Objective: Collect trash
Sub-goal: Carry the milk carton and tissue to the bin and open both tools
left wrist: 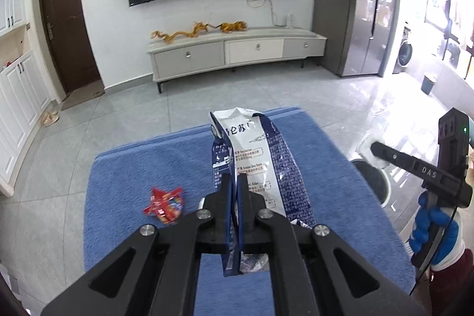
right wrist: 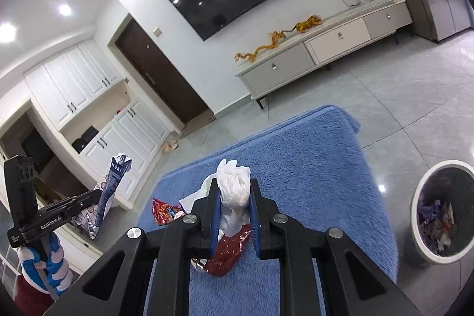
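A: Clearly, the left gripper (left wrist: 234, 182) is clenched on a blue-and-white milk carton (left wrist: 254, 156), flattened and held above the blue mat (left wrist: 133, 168). And the right?

B: Right gripper (right wrist: 234, 194), jaws clamped on a crumpled white tissue wad (right wrist: 232, 182), over a dark red wrapper (right wrist: 228, 253) on the mat. Red snack wrapper (right wrist: 164, 211) lies just left; trash bin (right wrist: 441, 209) stands on the floor, right.
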{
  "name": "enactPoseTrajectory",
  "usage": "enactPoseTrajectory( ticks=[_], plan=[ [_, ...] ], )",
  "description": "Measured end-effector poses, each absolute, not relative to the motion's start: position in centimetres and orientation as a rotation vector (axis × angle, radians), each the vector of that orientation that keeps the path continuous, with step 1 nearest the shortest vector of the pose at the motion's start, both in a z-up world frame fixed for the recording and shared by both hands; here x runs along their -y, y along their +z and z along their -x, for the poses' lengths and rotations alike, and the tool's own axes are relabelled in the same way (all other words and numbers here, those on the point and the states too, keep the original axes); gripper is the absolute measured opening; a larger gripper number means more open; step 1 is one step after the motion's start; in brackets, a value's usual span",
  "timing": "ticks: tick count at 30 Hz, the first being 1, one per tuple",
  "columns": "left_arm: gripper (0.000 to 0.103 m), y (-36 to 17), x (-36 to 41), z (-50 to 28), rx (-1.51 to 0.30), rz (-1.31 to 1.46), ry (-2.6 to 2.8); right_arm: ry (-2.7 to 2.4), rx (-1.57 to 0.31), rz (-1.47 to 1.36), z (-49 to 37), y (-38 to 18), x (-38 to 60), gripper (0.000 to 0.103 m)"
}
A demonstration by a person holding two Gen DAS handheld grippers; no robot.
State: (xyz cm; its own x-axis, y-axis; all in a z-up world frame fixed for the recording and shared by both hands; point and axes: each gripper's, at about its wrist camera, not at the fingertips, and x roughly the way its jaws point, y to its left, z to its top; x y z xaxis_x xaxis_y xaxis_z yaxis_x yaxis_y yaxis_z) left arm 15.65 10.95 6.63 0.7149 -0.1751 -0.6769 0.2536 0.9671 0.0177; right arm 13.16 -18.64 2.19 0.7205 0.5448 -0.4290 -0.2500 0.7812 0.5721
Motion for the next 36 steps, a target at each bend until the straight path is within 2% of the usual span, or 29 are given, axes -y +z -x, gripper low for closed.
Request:
enactPoseTrajectory(
  ticks=[14, 25, 36],
  plan=[
    [0.003, 5.7, 2.9, -17.6, -0.761, -0.157, -0.456, 0.188, -0.575, -0.687, -10.1, 0.0, 28.8, 0.016],
    [0.003, 0.4, 16.6, -22.0, -0.872, -0.205, -0.619, -0.099, -0.634, -0.880, -11.3, -7.0, 38.5, 0.016],
    [0.003, -6.2, 27.6, -26.2, -1.036, -0.193, -0.751, -0.288, -0.713, -0.981, -12.8, -13.1, 44.2, 0.017]
  ],
)
